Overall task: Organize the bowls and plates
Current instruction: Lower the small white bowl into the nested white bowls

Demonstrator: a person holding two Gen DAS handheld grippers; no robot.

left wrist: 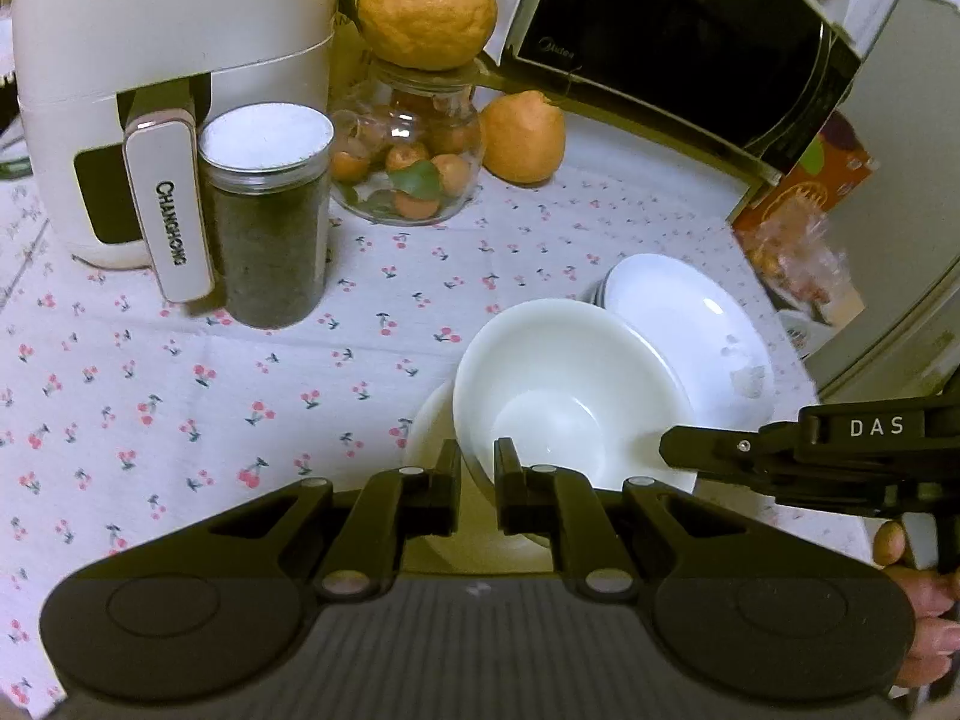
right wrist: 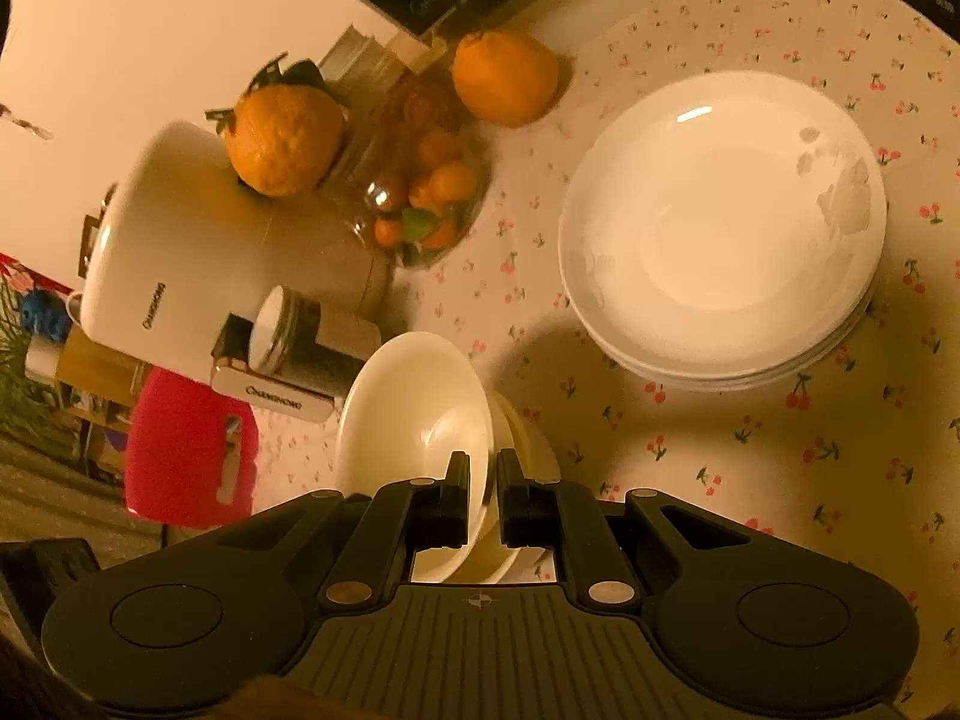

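1. Left gripper (left wrist: 477,468): jaws narrow, clamped on the near rim of the bowl (left wrist: 564,384).
2. Right gripper (right wrist: 483,480): jaws narrow, pinching the same bowl's opposite rim, it appears; contact is partly hidden.
3. Bowl: tilted over a second bowl (left wrist: 429,438), beside the plate stack (right wrist: 720,228) on the cloth (left wrist: 240,396).
4. Handling: glazed ware, stiff, slick, breakable. Grip the rim squarely; lower it gently to nest.

Left matte black two-finger gripper (left wrist: 477,480): ribbed grey body at frame bottom, round discs either side, silver pivot pins on linkages. Right matte black gripper (right wrist: 483,489) matches, with a crosshair mark; white "DAS" lettering shows at right edge of left view. Bare-skinned hand (left wrist: 918,594), lower right.
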